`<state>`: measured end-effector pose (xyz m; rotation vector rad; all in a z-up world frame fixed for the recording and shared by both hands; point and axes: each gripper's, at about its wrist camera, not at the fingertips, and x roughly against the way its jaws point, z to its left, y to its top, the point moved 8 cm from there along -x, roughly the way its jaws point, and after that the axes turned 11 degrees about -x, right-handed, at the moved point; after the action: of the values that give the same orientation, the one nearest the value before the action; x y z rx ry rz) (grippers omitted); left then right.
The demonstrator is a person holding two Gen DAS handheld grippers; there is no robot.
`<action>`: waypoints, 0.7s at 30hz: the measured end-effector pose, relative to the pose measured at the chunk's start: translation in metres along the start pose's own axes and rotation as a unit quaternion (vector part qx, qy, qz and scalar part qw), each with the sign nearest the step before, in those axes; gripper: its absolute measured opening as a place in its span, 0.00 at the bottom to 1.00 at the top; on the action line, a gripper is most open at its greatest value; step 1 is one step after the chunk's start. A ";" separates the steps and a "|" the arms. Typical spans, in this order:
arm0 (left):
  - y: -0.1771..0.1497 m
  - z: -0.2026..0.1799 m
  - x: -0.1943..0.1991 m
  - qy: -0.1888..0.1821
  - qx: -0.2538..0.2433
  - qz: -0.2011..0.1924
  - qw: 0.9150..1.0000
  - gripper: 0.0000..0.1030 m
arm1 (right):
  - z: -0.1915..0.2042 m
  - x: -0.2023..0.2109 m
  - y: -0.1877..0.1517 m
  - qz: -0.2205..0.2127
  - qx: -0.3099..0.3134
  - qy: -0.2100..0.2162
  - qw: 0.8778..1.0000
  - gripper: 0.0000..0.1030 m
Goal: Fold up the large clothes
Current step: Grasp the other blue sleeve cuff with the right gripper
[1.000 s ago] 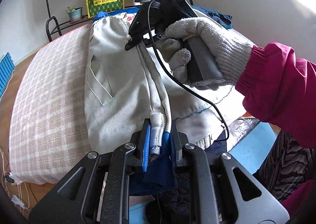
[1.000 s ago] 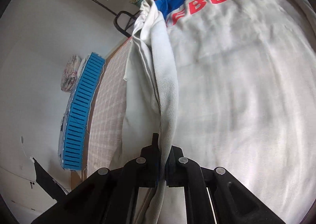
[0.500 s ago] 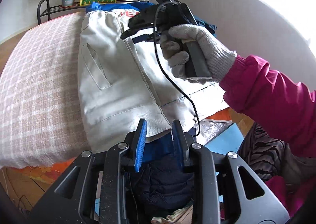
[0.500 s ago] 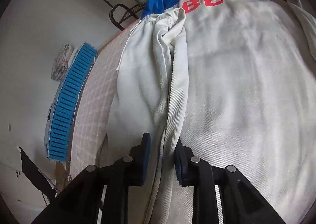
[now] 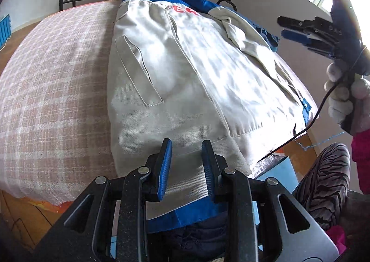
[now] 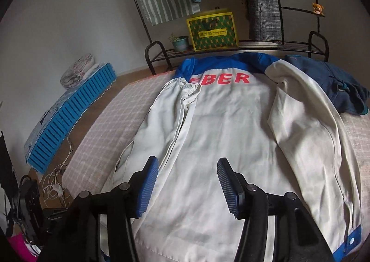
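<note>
A cream jacket [image 6: 231, 135] with a blue collar and red letters lies back-up on the checked bed cover [image 5: 53, 91]. Its left front panel [image 5: 143, 72], with a pocket, is folded over onto the body, and the right sleeve [image 6: 305, 128] lies folded inward. My left gripper [image 5: 186, 160] hovers open just above the jacket's hem, with no cloth pinched. My right gripper [image 6: 188, 183] is raised over the middle of the jacket, its jaws opening with nothing between them. In the left wrist view the right gripper [image 5: 286, 28] appears at the upper right, held by a gloved hand [image 5: 342, 100].
A dark blue garment [image 6: 337, 86] lies on the bed's far right corner. Behind the bed stands a black rack [image 6: 159, 54] with a plant pot [image 6: 180, 42] and a yellow-green bag [image 6: 211, 29]. A blue slatted crate [image 6: 69, 114] and cables lie on the floor at left.
My right gripper let go of the folded front edge, opened and rose away from the jacket. My left gripper released the hem; the folded panel now lies flat.
</note>
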<state>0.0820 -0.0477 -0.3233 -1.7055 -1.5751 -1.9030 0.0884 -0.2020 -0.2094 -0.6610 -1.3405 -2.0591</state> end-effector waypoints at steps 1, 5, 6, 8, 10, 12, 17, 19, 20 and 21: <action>-0.004 -0.001 -0.009 0.007 -0.002 0.011 1.000 0.25 | -0.008 0.009 0.001 -0.005 0.001 -0.008 1.000 0.55; -0.009 -0.005 -0.020 0.025 -0.033 0.019 0.999 0.25 | -0.042 0.042 -0.001 -0.017 -0.006 -0.031 0.999 0.68; -0.008 -0.005 -0.019 0.021 -0.028 0.027 0.999 0.25 | -0.051 0.048 -0.001 -0.019 -0.005 -0.036 0.999 0.71; -0.002 -0.004 -0.012 0.017 -0.023 0.029 0.999 0.25 | -0.072 0.061 -0.002 -0.023 -0.005 -0.054 0.998 0.73; 0.009 -0.008 0.002 0.022 -0.029 0.011 0.999 0.25 | -0.096 0.071 -0.003 -0.021 -0.019 -0.067 0.997 0.73; 0.024 -0.016 0.019 0.020 -0.037 -0.012 0.999 0.25 | -0.121 0.080 -0.006 -0.016 -0.038 -0.080 0.996 0.73; 0.056 -0.043 0.044 0.011 -0.049 -0.046 0.998 0.25 | -0.189 0.096 -0.022 -0.007 -0.094 -0.105 0.990 0.69; 0.064 -0.054 0.043 -0.001 -0.049 -0.049 0.998 0.25 | -0.216 0.099 -0.029 -0.001 -0.119 -0.115 0.986 0.66; 0.067 -0.060 0.041 -0.007 -0.049 -0.048 0.998 0.25 | -0.229 0.100 -0.033 0.000 -0.131 -0.119 0.984 0.65; 0.069 -0.065 0.037 -0.010 -0.051 -0.046 0.998 0.25 | -0.241 0.102 -0.038 0.002 -0.143 -0.121 0.982 0.65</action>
<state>0.0739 -0.1079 -0.2414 -1.7242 -1.6151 -2.0502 -0.0310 -0.4336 -0.2535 -1.0675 -1.1773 -2.2465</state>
